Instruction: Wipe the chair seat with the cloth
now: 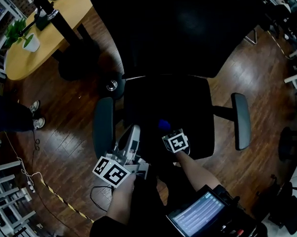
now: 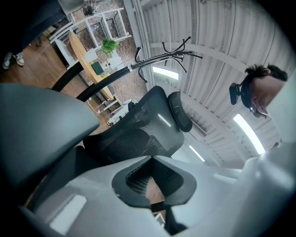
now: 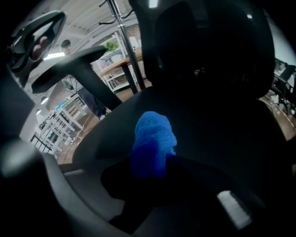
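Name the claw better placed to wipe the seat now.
Right. The right claw grips the fluffy blue cloth over the black chair seat; the left claw holds nothing, near the grey armrest.

The seat (image 1: 189,102) has bare room on its far part and its right side. The tall backrest (image 1: 184,31) stands like a wall on the far side. The left armrest (image 1: 103,126) and the right armrest (image 1: 241,121) fence both sides. The right gripper (image 1: 165,128), pinching the blue cloth (image 1: 163,124), fills the near middle of the seat. The left gripper (image 1: 134,130) sits in the gap beside the left armrest. Left of the chair the wood floor (image 1: 71,137) is open, up to the round table (image 1: 34,54) and a person's shoes (image 1: 36,114).
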Tool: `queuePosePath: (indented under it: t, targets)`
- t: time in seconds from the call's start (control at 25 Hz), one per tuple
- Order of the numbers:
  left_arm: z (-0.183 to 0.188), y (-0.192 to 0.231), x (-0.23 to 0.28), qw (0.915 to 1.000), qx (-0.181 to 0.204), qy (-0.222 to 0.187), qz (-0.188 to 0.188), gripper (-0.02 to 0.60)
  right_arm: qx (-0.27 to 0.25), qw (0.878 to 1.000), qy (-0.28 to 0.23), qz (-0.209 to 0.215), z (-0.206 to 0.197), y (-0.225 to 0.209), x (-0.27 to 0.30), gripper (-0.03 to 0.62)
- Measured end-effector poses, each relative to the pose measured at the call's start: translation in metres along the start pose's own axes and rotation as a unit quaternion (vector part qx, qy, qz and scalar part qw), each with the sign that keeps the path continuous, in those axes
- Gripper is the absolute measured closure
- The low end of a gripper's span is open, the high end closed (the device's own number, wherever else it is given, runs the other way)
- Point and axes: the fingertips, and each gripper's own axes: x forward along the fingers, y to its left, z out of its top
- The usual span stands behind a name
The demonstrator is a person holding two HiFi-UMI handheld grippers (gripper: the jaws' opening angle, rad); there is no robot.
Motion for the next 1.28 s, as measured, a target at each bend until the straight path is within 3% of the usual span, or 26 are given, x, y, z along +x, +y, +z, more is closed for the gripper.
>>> queuePosePath:
  t: [0.16,0.4,0.84,1.0,1.12,1.28]
  targets:
    - [-0.018,-0.016,0.023,0.9996,-0.003,0.019,-0.022,0.588,0.042,0.997,-0.019,-0.061,-0.024,-0.076,-0.050,0.545]
    - [-0.039,-0.036,0.043,0.9983,-0.003,0.041,-0.041,0.588,0.098,0.982,-0.040,-0.159,-0.063,-0.165,-0.126,0.546]
    - [-0.043,-0.042,0.038,0.9981,0.007,0.041,-0.045,0.588,0.106,0.975,-0.050,-0.189,-0.067,-0.166,-0.138,0.545]
    - [-0.034,-0.035,0.026,0.9991,0.004,0.027,-0.034,0.588,0.073,0.988,-0.061,-0.123,-0.036,-0.104,-0.099,0.545]
    - [-0.025,-0.033,0.010,0.9997,0.007,0.013,-0.021,0.588,0.052,0.996,-0.054,-0.045,-0.014,-0.025,-0.066,0.545]
    - [-0.003,-0.018,-0.008,0.9999,0.014,-0.010,0.000,0.588,0.033,0.997,-0.030,0.066,0.006,0.084,-0.023,0.545]
